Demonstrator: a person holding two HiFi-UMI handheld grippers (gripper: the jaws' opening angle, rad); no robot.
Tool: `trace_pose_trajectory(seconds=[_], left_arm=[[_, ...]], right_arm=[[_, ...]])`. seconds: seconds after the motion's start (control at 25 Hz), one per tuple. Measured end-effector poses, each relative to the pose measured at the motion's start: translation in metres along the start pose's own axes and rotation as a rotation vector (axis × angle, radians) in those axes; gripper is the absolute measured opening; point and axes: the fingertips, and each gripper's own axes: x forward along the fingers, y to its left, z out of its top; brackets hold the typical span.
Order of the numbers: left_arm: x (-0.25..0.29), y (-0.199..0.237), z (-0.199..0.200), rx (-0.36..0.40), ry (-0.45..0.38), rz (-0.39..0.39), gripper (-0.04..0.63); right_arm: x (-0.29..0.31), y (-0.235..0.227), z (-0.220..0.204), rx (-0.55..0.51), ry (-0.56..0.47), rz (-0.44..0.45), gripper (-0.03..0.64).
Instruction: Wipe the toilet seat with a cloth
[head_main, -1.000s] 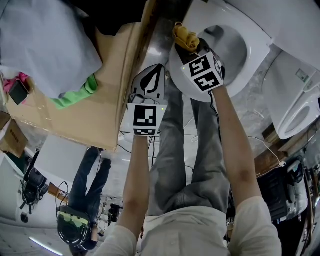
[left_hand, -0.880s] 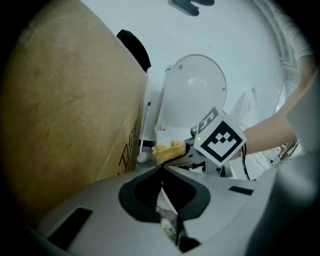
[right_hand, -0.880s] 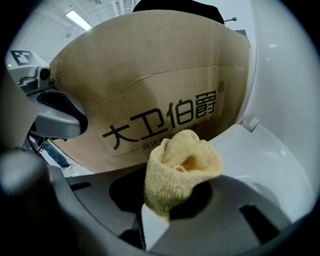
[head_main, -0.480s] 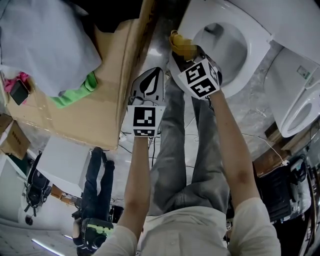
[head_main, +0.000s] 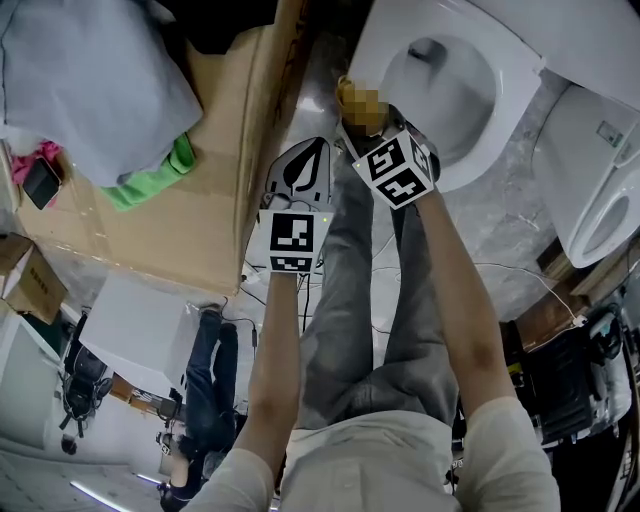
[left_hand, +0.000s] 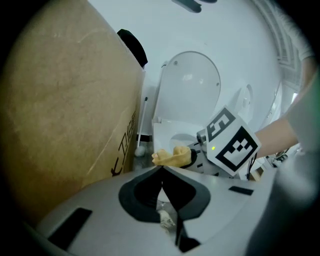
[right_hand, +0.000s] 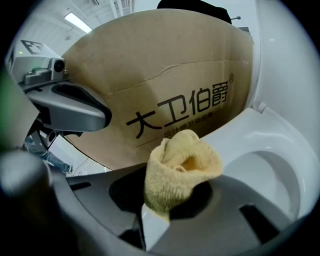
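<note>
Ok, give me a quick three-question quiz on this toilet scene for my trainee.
1. True or false: the left claw holds the yellow cloth.
2. What stands beside the toilet seat on the left claw's side? A) cardboard box B) metal bucket C) wooden stool
3. Fill in: the toilet lid is ____ (raised or lowered).
Key: 1 false, the right claw is shut on the cloth and the left claw is shut and empty; 2 A; 3 raised.
</note>
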Motion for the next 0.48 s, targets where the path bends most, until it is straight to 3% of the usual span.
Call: trace_pose_trajectory(seconds=[0.48], left_arm=[[-0.001,-0.007,-0.016,0.017,0.038,-0.028,0.014]], right_arm=[[-0.007,0.028,-0.029,0.029,0.024,0.029,0.084]])
